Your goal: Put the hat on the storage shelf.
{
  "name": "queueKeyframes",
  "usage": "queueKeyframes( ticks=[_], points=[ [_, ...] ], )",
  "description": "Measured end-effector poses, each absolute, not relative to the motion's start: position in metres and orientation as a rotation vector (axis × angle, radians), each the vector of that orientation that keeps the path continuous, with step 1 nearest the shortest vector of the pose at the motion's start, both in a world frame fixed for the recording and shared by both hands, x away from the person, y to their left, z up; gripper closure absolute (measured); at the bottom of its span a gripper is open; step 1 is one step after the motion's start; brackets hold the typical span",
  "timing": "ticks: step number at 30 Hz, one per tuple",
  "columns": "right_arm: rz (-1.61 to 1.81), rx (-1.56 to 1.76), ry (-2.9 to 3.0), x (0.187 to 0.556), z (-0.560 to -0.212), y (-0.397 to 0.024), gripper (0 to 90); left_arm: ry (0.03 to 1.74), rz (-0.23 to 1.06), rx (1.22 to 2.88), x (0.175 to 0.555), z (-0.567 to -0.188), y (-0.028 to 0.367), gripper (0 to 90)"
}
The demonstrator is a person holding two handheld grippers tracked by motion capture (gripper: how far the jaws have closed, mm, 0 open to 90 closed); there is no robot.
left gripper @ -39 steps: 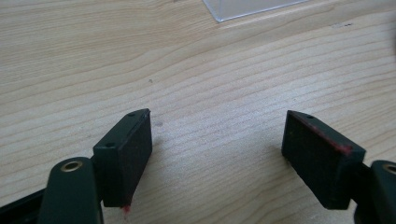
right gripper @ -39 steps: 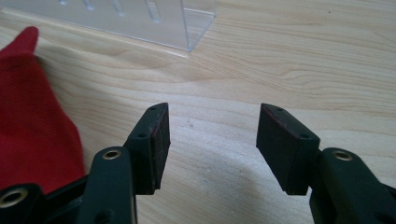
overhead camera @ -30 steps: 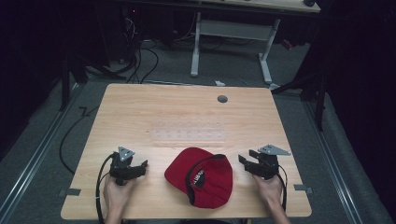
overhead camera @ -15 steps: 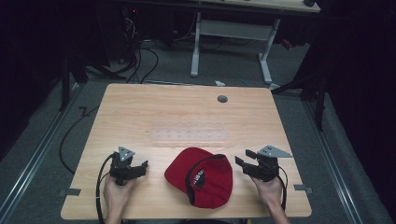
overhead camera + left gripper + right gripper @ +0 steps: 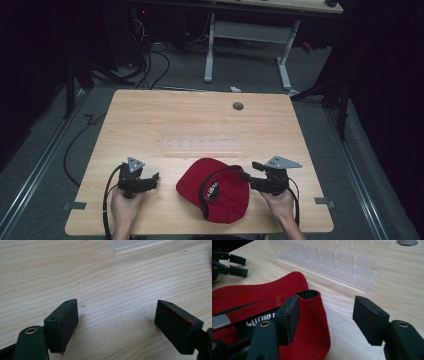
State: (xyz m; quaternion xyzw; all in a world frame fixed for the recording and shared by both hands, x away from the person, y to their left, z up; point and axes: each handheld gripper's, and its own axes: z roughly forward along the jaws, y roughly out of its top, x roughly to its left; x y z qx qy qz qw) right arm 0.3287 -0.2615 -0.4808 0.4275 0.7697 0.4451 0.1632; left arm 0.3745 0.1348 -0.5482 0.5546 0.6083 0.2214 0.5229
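Observation:
A red cap (image 5: 215, 192) lies on the wooden table (image 5: 200, 120) near the front edge, its dark inside with white lettering showing. My right gripper (image 5: 253, 173) sits at the cap's right edge. In the right gripper view its jaws (image 5: 327, 315) stand apart and have just been opening. A fold of the cap (image 5: 262, 295) lies beside the left jaw, and no pad presses on it. My left gripper (image 5: 154, 179) rests left of the cap. Its jaws (image 5: 117, 317) have just been opening too, with bare wood between them.
A clear plastic rack (image 5: 200, 145) with several slots stands across the table's middle, behind the cap; it is also close ahead in the right gripper view (image 5: 332, 260). A round cable hole (image 5: 238, 106) lies at the back. Cables trail over the floor at the left.
The right gripper has shifted a little left toward the cap and its jaws stand wider. The left hand has stayed in place.

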Motion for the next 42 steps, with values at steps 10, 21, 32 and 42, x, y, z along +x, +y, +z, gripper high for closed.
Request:
queueKeyframes(
  ticks=[10, 21, 32, 42],
  points=[
    [1.258, 1.174, 2.266, 0.339, -0.487, -0.241, 36.8, 1.457, 0.529, 1.328, 0.375, -0.548, 0.135, 18.2],
    [1.24, 1.162, 2.334, 0.352, -0.499, -0.225, 37.0, 1.457, 0.53, 1.327, 0.375, -0.548, 0.135, 18.3],
    [1.248, 1.186, 2.391, 0.362, -0.514, -0.22, 39.8, 1.458, 0.53, 1.327, 0.375, -0.548, 0.135, 18.3],
    [1.252, 1.198, 2.445, 0.366, -0.528, -0.22, 48.4, 1.458, 0.531, 1.326, 0.375, -0.548, 0.135, 18.3]
  ],
)
